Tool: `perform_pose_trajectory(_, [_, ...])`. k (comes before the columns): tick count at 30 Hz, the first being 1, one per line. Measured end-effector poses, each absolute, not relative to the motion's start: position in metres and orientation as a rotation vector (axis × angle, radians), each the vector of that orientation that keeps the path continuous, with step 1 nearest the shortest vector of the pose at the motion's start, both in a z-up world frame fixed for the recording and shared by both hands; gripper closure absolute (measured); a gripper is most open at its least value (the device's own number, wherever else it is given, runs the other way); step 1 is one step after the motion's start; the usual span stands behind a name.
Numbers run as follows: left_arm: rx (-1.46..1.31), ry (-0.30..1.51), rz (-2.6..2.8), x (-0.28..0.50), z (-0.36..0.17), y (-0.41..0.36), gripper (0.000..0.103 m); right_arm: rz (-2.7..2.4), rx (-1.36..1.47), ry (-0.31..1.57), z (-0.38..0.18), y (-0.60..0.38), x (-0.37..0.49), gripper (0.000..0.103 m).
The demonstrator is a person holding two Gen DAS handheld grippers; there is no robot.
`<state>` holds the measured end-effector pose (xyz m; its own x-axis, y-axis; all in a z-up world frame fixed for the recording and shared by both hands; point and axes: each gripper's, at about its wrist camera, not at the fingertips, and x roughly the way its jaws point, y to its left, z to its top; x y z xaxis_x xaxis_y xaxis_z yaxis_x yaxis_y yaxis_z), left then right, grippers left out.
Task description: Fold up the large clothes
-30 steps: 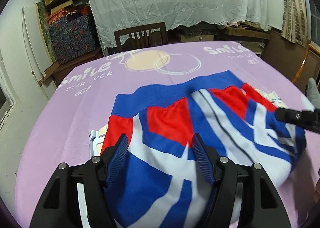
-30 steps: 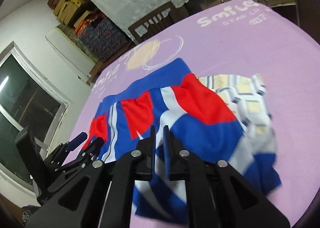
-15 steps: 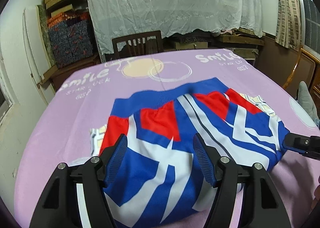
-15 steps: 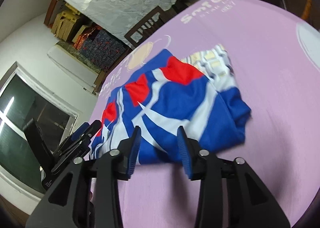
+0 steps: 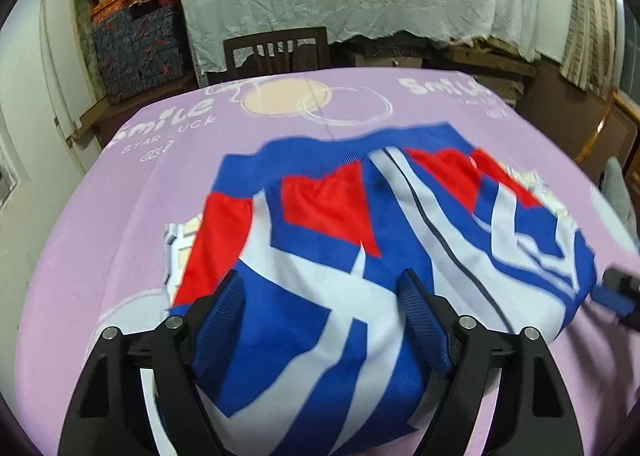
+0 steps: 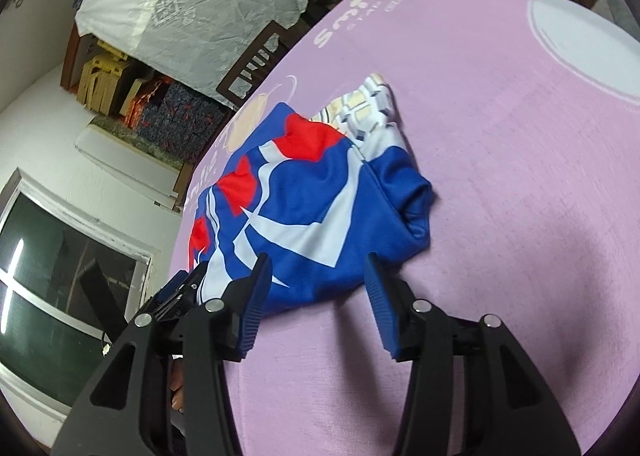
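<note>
Left wrist view: slick blue, red and white garment lies bunched on the lilac fleece-covered bench. Left hand-held gripper has just been widening, ribbed pads straddling cloth, unclamped.

Right wrist view: right hand-held gripper, jaws just parted, garment's edge between them, unpinched.
</note>
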<state>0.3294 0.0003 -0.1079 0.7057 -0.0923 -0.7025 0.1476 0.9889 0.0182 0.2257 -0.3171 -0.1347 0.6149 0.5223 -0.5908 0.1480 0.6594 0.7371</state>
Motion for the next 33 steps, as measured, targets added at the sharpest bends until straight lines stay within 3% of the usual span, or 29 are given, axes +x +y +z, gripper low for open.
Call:
perform_pose_trajectory(7, [0.028,0.752,-0.112,0.353,-0.086,0.002,0.022,0.175,0.887,0.940,-0.141,-0.320,0.224,0.051])
perform_pose_trajectory(15, [-0.106,0.915,-0.139,0.405,-0.129,0.012,0.020,0.096,0.858,0.934,-0.141,-0.313,0.237,0.050])
perform_pose_trajectory(25, [-0.084,0.887,-0.133,0.402,-0.132,0.010,0.017,0.025,0.928,0.840,-0.150,-0.318,0.254,0.052])
perform_pose_trajectory(33, [-0.079,0.885,-0.127,0.400,-0.131,0.010,0.016,0.040,0.899,0.874,-0.149,-0.296,0.254,0.052])
